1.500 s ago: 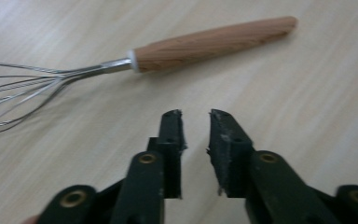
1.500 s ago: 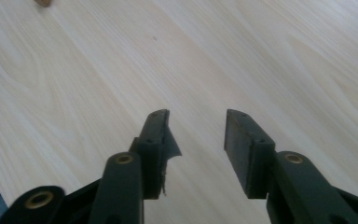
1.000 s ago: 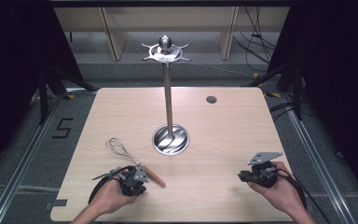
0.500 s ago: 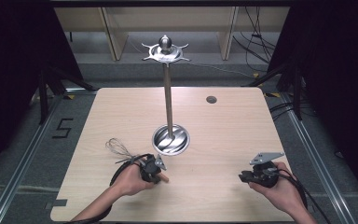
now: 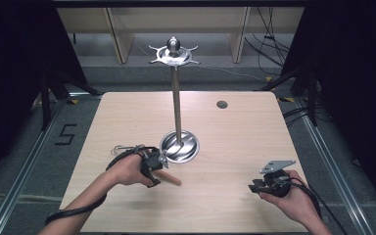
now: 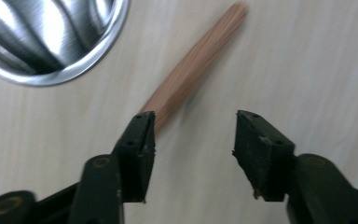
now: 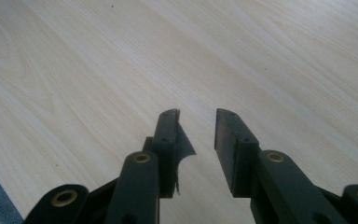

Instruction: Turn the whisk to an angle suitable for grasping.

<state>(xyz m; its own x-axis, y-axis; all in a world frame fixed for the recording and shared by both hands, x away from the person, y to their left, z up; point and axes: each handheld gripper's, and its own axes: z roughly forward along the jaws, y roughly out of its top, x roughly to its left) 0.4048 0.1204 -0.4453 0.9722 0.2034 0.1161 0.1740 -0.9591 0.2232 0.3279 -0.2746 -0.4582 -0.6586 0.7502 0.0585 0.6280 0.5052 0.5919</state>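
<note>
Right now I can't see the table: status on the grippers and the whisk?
Left gripper open, jaws just opening over whisk handle. Right gripper open, nothing between jaws. Stand base beside the whisk.

Black hand-held gripper (image 6: 193,140), brass rivets

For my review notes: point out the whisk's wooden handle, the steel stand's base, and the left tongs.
Wooden handle (image 6: 191,65), left gripper view, middle of the shaft.
Stand base (image 5: 188,147), high view, bare dish right of the pole.
Left tongs (image 6: 193,140), left gripper view, gap midway between the open tips.
</note>
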